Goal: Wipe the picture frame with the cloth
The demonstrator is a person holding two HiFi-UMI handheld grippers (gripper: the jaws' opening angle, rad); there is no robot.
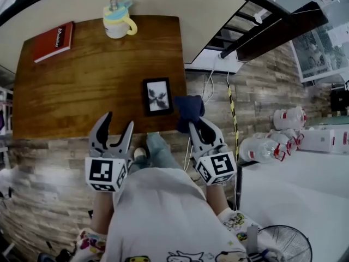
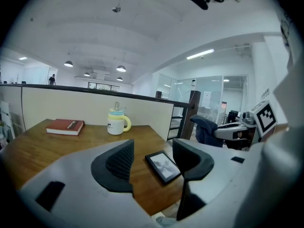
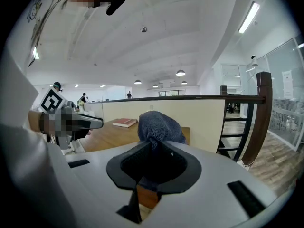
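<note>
Status: right gripper (image 1: 199,124) is clamped on the cloth (image 1: 188,108) - a dark blue wad bunched past the jaw tips, pinched at its lower end. The left gripper (image 1: 118,122) has its jaws apart with nothing between them; through the gap its own view shows only the worktop (image 1: 82,86) and the picture frame (image 1: 157,96).

The frame lies flat, face up, just ahead of the right gripper and a little to its left, and ahead-right of the left gripper. The cloth sits just beside the frame's right side (can't tell whether they touch).

Handling, my read:
- The cloth is soft and floppy, so only the part near the jaws will carry pressure. Press with the wad, not the loose ends.
- The frame looks small, light and rigid, probably glass-fronted, so slick and fragile. I'd expect it to skid on the wood under a wipe.
- Best hold: the left gripper pins the border at the corner nearest it, off the glass, while the right sweeps.

The book (image 1: 53,41) and cup (image 1: 117,22) sit far ahead of the left gripper, well apart from the frame - no interference.
</note>
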